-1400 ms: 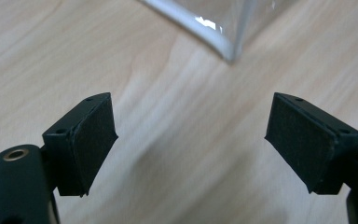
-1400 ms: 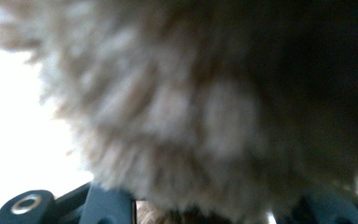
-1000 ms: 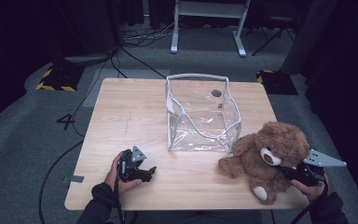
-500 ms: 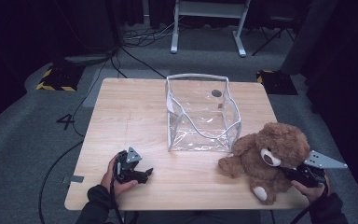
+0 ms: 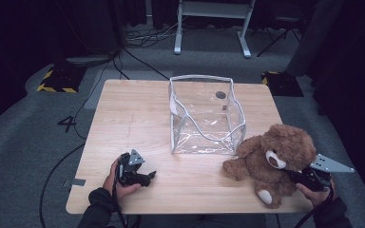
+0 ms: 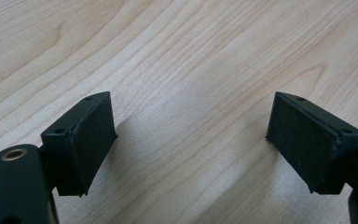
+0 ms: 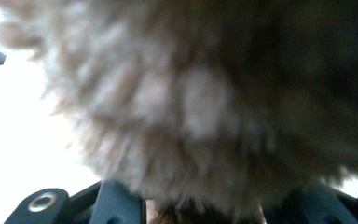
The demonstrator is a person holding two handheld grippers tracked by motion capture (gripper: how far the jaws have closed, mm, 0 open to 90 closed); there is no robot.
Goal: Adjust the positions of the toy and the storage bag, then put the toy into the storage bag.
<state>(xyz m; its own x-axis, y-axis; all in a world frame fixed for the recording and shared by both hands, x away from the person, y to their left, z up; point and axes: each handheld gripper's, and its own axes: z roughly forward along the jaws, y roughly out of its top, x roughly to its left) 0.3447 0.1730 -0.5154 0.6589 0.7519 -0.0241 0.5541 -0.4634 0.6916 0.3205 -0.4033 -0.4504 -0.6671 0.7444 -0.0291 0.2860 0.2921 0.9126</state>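
A light wooden table (image 5: 123, 114) stands on grey carpet (image 5: 24, 137) in a dark room. Black cables (image 5: 138, 54) trail across the floor toward a white metal stand (image 5: 211, 19), and yellow-black striped blocks (image 5: 57, 80) flank the table's far corners.

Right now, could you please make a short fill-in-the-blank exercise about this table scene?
1. The brown teddy bear lies on the wooden ____.
2. The left gripper has its jaws ____, with bare wood between them.
3. The clear plastic bag stands ____ the left gripper and the teddy bear.

Missing words: table; open; between
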